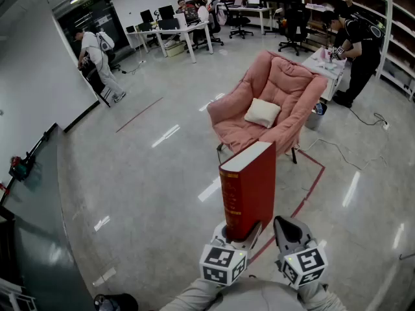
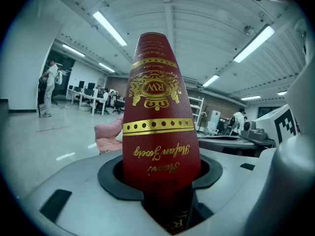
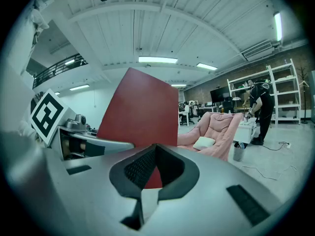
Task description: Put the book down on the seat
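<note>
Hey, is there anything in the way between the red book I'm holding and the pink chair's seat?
No obstacle shows on the floor between the book, upright in the left gripper, and the armchair. A white cushion lies on the seat toward the backrest, so only the front part is free.

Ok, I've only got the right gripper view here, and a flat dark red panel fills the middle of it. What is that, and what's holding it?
Observer: It's a thick red hardback book, standing upright with its lower end clamped in the left gripper.
Operator: Which part of it faces that gripper's camera?
Observer: The spine, with gold bands and gold lettering.
Operator: Is it over the seat?
Observer: No. The head view shows grey floor beneath it, and the pink padded armchair stands further ahead.
</note>
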Demonstrator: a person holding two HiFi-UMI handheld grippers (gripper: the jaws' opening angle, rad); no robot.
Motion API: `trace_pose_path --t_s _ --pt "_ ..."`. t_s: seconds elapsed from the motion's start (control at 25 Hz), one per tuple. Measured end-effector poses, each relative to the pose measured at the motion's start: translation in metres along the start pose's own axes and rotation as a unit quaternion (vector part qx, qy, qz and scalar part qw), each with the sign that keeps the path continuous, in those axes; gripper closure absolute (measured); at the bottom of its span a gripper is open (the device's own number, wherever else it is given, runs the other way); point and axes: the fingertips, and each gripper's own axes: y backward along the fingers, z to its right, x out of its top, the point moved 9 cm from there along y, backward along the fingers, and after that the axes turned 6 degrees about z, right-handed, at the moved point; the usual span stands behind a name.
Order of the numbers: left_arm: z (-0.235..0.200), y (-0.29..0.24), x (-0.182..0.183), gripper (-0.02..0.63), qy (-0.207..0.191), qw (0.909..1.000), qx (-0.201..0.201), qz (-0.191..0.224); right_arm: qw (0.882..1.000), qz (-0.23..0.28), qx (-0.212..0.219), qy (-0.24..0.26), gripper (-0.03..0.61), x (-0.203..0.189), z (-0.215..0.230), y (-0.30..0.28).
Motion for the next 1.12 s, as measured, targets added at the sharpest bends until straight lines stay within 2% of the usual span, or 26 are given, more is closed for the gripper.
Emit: trace_pose_path --t_s 0.2,0.56,0.68,1.12 --pt "-0.002 0.010 -0.005 0.373 0.004 1.0000 0.006 0.003 1.000 0.010 0.008 0.004 0.574 0.000 -0.007 0.003" --pt "0.003 0.043 -0.012 0.373 0.008 0.9998 0.012 0.012 1.000 -0.004 0.016 0.008 0.574 -0.009 -0.033 0.022" --pt "0.002 0.050 -0.013 0.373 0.009 0.9997 0.017 0.015 1.000 0.001 0.018 -0.005 0.574 -0.011 -0.038 0.025" --pt "-0.027 0.048 -0.005 0.373 0.017 0.9992 0.033 0.017 1.000 -0.014 0.012 -0.024 0.574 -0.013 -0.032 -0.002"
